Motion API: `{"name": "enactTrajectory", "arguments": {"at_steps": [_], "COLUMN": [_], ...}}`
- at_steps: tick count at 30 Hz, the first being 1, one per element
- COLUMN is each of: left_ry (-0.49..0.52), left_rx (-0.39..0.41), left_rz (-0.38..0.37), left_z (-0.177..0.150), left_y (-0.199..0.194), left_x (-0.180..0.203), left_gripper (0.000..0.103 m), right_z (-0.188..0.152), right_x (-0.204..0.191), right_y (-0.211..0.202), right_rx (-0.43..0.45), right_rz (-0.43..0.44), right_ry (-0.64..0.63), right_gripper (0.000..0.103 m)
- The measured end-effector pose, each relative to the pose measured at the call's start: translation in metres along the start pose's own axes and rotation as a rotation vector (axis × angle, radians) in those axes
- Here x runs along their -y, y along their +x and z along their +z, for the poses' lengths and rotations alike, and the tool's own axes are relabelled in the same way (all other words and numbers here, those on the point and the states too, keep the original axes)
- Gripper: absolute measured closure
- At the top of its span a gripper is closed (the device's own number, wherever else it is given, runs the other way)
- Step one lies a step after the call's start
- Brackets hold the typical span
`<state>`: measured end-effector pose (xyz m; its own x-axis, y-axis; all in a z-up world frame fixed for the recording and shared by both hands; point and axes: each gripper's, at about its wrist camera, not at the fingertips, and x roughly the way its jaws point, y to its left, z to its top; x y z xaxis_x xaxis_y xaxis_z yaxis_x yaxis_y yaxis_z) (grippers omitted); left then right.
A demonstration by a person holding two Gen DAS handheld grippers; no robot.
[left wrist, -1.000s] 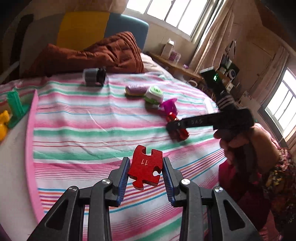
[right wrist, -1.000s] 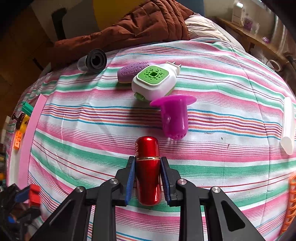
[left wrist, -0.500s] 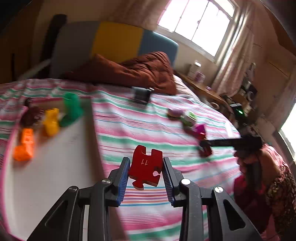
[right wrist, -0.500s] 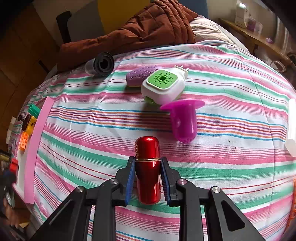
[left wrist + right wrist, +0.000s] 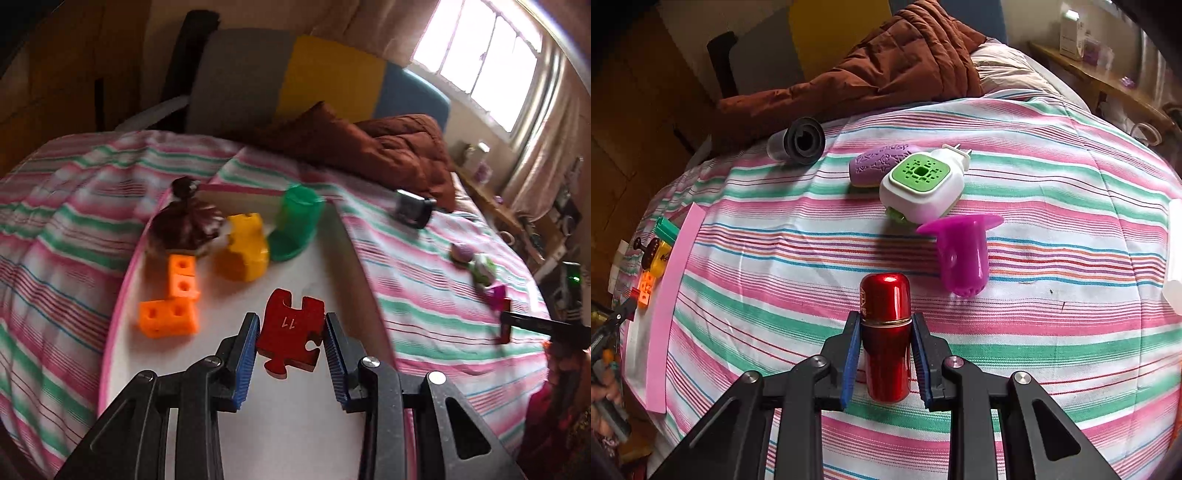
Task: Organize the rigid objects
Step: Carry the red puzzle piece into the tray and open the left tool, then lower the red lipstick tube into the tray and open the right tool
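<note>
Left gripper (image 5: 290, 334): closed on a red puzzle piece (image 5: 291, 332), held between both blue pads above the near part of a white tray (image 5: 295, 424) with pink rim. On the far part of the tray: orange blocks (image 5: 171, 304), a yellow piece (image 5: 243, 253), a green piece (image 5: 297, 225), a brown thing (image 5: 184, 225).

Right gripper (image 5: 885, 338): closed on a red tube (image 5: 885, 332), pads pressing both its sides, over the striped bed (image 5: 775, 280). Beyond it on the bed: a magenta plug (image 5: 962, 251), a white and green plug-in (image 5: 921, 188), a purple thing (image 5: 875, 162), a black cylinder (image 5: 798, 142). Tray far left in this view.
</note>
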<state>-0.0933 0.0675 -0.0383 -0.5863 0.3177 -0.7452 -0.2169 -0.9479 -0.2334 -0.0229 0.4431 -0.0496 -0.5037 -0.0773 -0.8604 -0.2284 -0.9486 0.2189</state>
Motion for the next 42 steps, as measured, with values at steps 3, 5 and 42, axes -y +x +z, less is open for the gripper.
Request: {"name": "enactTrajectory", "arguments": {"at_steps": [3, 5, 42], "left_ry": [-0.001, 0.001, 0.066], "left_rx": [-0.022, -0.030, 0.000], "left_rz": [0.027, 0.044, -0.019], "left_z": [0.002, 0.005, -0.042], "left_y": [0.008, 0.012, -0.031], "left_x": [-0.007, -0.008, -0.004], "left_gripper": [0.068, 0.068, 0.062], "right_z": [0.000, 0.000, -0.006], "right_x": [0.001, 0.001, -0.051], "right_y": [0.000, 0.000, -0.010], "right_rx": [0.001, 0.002, 0.064], "right_rz": [0.000, -0.003, 0.231], "right_ry": [0.004, 0.007, -0.010], "right_gripper": [0.076, 0.076, 0.076]}}
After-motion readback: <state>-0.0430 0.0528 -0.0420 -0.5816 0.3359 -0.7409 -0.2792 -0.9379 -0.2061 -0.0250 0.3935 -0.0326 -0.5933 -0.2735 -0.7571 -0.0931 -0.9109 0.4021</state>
